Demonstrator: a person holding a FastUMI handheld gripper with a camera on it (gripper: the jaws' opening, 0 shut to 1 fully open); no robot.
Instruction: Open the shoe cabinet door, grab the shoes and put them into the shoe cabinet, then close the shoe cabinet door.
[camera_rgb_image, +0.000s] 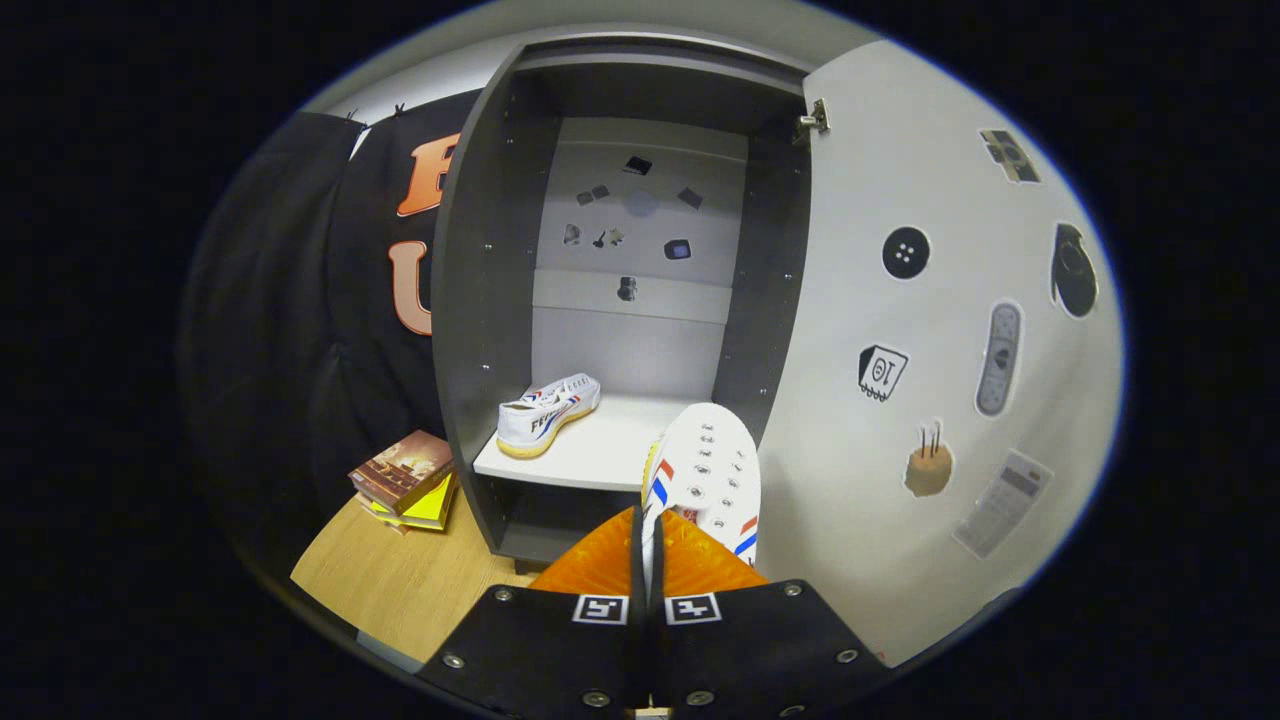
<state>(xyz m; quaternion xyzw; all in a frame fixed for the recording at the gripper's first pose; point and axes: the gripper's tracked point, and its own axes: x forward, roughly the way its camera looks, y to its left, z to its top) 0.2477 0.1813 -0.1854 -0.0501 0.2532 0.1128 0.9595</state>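
White canvas marks both sneakers in this scene, each with red and blue stripes along the side. The gripper (648, 560) has its two fingers pressed nearly together on the edge of one sneaker (705, 475), which sticks up just ahead of them, its row of metal eyelets facing the camera (its laces are not visible). This held sneaker hangs in front of the open shoe cabinet (480, 300), near the front right corner of the pale shelf (590, 455).

The other sneaker (548, 412) already lies on that shelf, toward its left side, resting on its yellowish sole with its toe pointing to the back right. It is well apart from the held one.

The cabinet is dark grey with a lighter back panel (640, 240) carrying several small stickers. Its door (900, 400) stands swung open to the right, beside the held sneaker, its pale inner face dotted with picture stickers; a metal hinge (813, 120) shows at the top corner.

Left of the cabinet, a small stack of books (405, 482) lies on the wooden floor (400, 580), close to the cabinet's side wall.
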